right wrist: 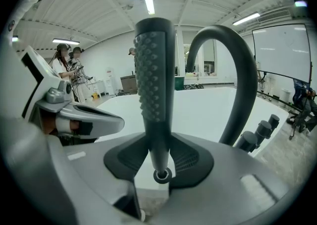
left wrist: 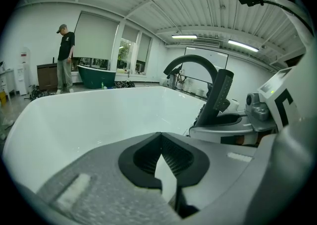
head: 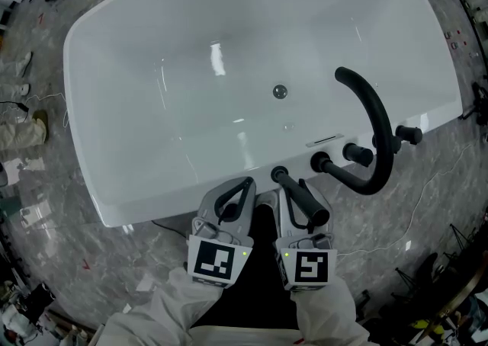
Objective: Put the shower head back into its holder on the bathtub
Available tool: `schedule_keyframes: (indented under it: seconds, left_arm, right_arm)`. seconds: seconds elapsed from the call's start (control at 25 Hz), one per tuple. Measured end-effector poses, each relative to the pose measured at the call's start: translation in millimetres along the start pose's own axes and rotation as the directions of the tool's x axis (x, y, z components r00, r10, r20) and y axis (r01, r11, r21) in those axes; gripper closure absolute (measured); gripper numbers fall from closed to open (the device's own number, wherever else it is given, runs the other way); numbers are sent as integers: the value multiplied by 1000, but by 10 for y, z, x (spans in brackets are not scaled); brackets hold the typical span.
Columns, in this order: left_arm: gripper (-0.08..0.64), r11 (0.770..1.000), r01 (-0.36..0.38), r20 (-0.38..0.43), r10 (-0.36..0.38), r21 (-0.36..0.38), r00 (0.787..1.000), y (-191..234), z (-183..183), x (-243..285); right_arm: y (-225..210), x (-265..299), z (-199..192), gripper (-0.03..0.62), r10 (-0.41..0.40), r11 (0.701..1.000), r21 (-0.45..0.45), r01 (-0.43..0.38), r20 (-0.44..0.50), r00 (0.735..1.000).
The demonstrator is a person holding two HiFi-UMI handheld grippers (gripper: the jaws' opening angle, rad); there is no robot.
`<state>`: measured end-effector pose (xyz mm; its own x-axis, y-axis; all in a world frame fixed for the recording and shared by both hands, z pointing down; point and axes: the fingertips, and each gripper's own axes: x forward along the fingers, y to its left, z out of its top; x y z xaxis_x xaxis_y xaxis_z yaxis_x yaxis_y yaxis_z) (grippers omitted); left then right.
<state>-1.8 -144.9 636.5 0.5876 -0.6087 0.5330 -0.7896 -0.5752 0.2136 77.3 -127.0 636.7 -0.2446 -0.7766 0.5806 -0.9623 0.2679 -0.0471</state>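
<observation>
My right gripper (head: 293,188) is shut on the black shower head (head: 303,201), a studded wand that stands upright between the jaws in the right gripper view (right wrist: 154,85). Its narrow lower end meets a small black ring, the holder (right wrist: 162,175), on the near rim of the white bathtub (head: 191,70). Whether it is seated there I cannot tell. In the head view the holder (head: 279,174) shows just past the fingertips. My left gripper (head: 245,184) hovers beside it over the same rim, shut with nothing in it (left wrist: 161,137).
A black arched faucet (head: 374,131) and two or three black knobs (head: 357,154) stand on the rim right of the holder. The drain (head: 280,91) lies mid-tub. Cables and clutter (head: 23,120) lie on the stone floor. A person (left wrist: 64,58) stands far off.
</observation>
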Motion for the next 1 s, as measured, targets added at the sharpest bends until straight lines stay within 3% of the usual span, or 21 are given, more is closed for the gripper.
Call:
schedule_keyframes:
  seconds: [1.0]
  left_arm:
    - [558,999,33,-40,-34,-38,999,24,-175,128]
  right_arm:
    - [46,177,-178,454,-19,1000,23,19,-38,999]
